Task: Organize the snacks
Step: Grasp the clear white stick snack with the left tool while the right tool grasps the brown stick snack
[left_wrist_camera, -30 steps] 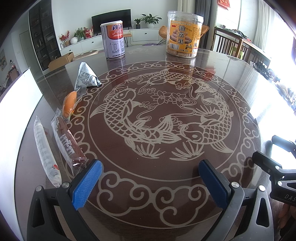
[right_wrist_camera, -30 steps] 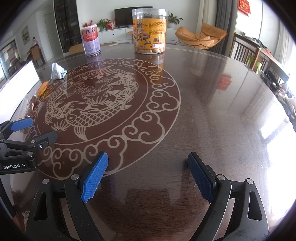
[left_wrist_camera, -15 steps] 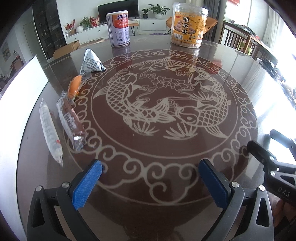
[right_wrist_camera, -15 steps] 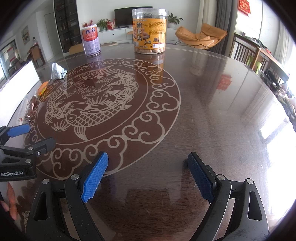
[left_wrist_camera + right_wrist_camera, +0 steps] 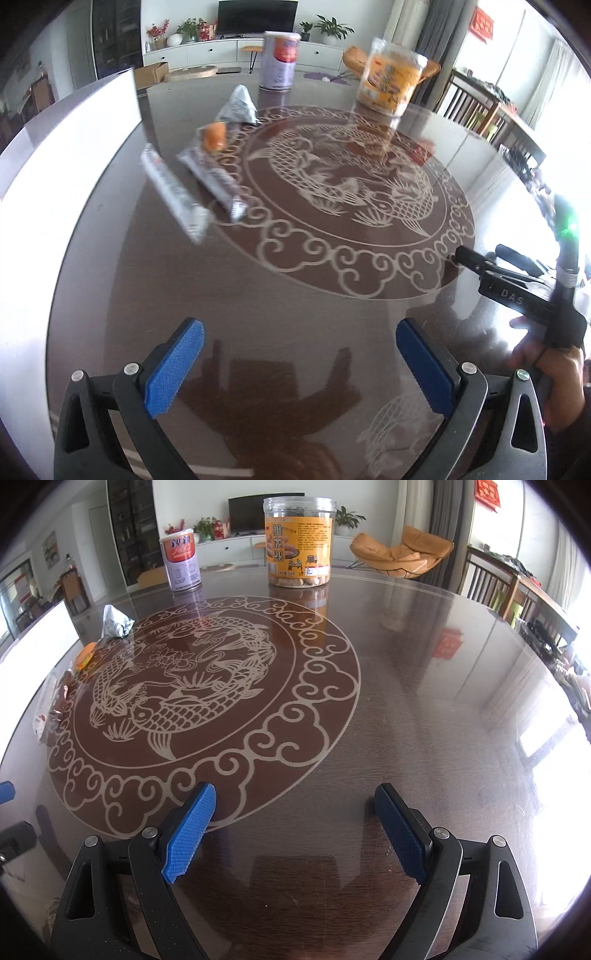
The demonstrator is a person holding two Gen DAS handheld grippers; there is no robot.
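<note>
left gripper [image 5: 299,365]: jaws wide apart, nothing between them; over bare table [image 5: 314,295]. Since 0.5 s ago its view has swung left and blurred, so it is moving, likely towards the loose snacks.
right gripper [image 5: 295,830]: jaws wide apart, empty; view matches the earlier frames, so parked.
long white packet [image 5: 173,192]: ahead-left of the left fingers, nearer than before; likely first pick.
brown bar [image 5: 214,177]: just beyond the packet.
orange snack [image 5: 214,134]: at the bar's far end.
silver pouch [image 5: 240,105]: further on.
can [image 5: 181,565]: far, upright.
clear jar [image 5: 299,542]: far, upright, lid on.
task state: nothing grasped yet; sorting not started.
</note>
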